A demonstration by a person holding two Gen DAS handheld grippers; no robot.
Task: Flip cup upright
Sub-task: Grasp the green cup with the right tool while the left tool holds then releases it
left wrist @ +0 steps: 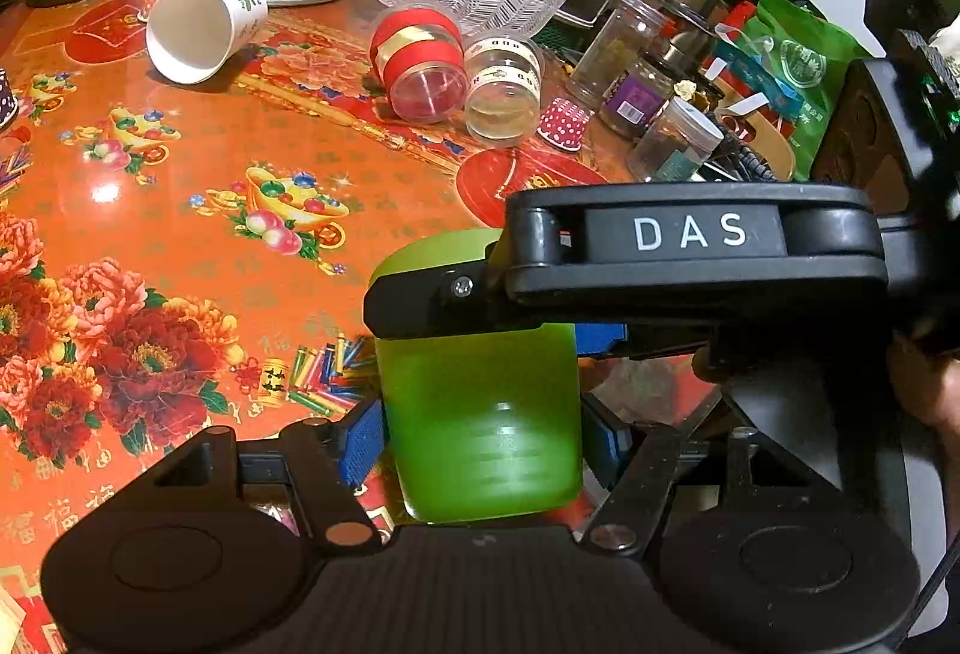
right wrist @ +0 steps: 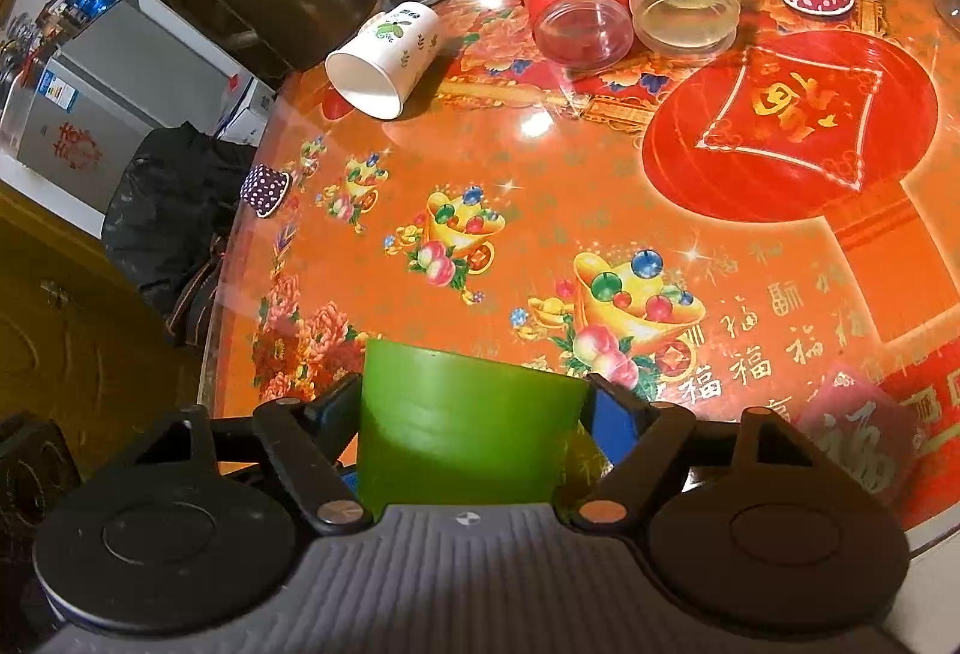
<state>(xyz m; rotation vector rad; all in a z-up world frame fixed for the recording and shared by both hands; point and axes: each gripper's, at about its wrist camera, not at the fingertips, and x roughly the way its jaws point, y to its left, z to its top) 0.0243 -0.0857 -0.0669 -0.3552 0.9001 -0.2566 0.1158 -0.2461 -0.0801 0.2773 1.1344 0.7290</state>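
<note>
1. Left wrist view: the green cup [left wrist: 480,414] is sitting directly ahead of the left claw [left wrist: 480,438], between its blue pads [left wrist: 360,441], which are pressing on its two sides, so this claw is clenched on the cup. The cup's long axis is running straight forward along the fingers, away from the camera. Which end is the mouth I cannot tell here, since the right claw [left wrist: 456,303] is lying across the far part of the cup from the right side and covering it. Beneath the cup the orange worktop [left wrist: 180,174] is showing; whether the cup is lifted clear of it I cannot tell.

2. Right wrist view: the green cup [right wrist: 462,432] is again lying dead ahead, between the fingers of the right claw [right wrist: 474,414], with a blue pad [right wrist: 615,423] touching its right flank; this claw appears to be gripping it too. The cup is widening slightly toward the near end and closing in a flat face at the far end, so I judge the base to be pointing away from this camera. Both claws are equally close, each in contact, so the flip is turning on rotating that long axis until the mouth faces up above the worktop [right wrist: 540,186].
</note>
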